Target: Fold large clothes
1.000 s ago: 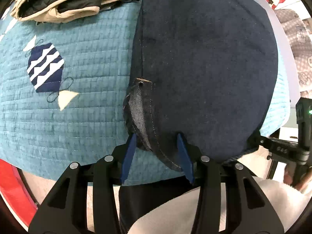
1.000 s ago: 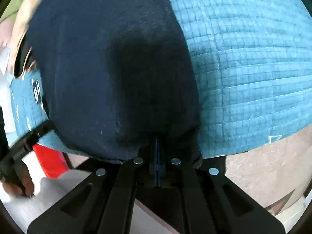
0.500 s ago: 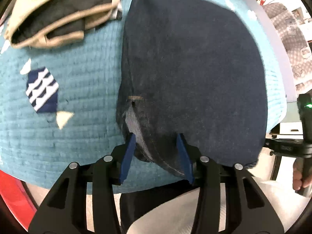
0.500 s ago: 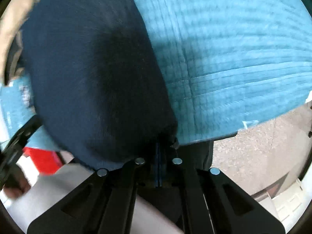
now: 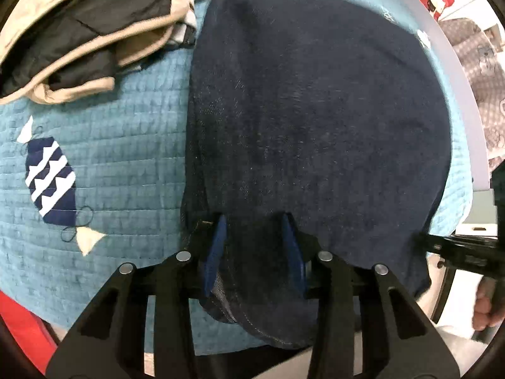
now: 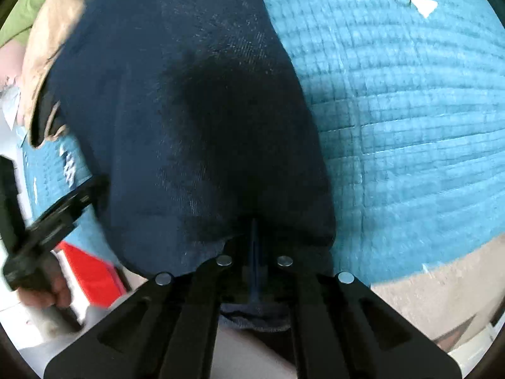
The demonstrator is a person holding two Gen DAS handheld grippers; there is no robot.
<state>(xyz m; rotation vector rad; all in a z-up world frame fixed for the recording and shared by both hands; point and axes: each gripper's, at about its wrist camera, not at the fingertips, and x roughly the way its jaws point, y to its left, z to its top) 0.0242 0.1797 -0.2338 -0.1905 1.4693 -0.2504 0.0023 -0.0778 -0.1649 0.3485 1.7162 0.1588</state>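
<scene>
Dark navy denim jeans (image 5: pixel 315 110) lie spread on a teal quilted cover (image 5: pixel 110 164). My left gripper (image 5: pixel 254 230) stands at the jeans' near left corner with its blue fingers (image 5: pixel 214 252) apart and denim bunched between them. My right gripper (image 6: pixel 254 230) is shut on the jeans (image 6: pixel 189 110) at the near right corner, its blue pads pressed together on the fabric edge. The hem hangs over the cover's near edge in both views.
A folded beige and black jacket (image 5: pixel 88 31) lies at the far left of the cover. A navy and white patch (image 5: pixel 50 180) marks the quilt. The quilt (image 6: pixel 410 126) stretches right of the jeans. A red object (image 6: pixel 91 274) and floor (image 6: pixel 426 300) sit below the near edge.
Both grippers moved forward along the jeans. The loose folded corner flap between the left fingers has been drawn in and flattened. The right gripper stays shut on the fabric.
</scene>
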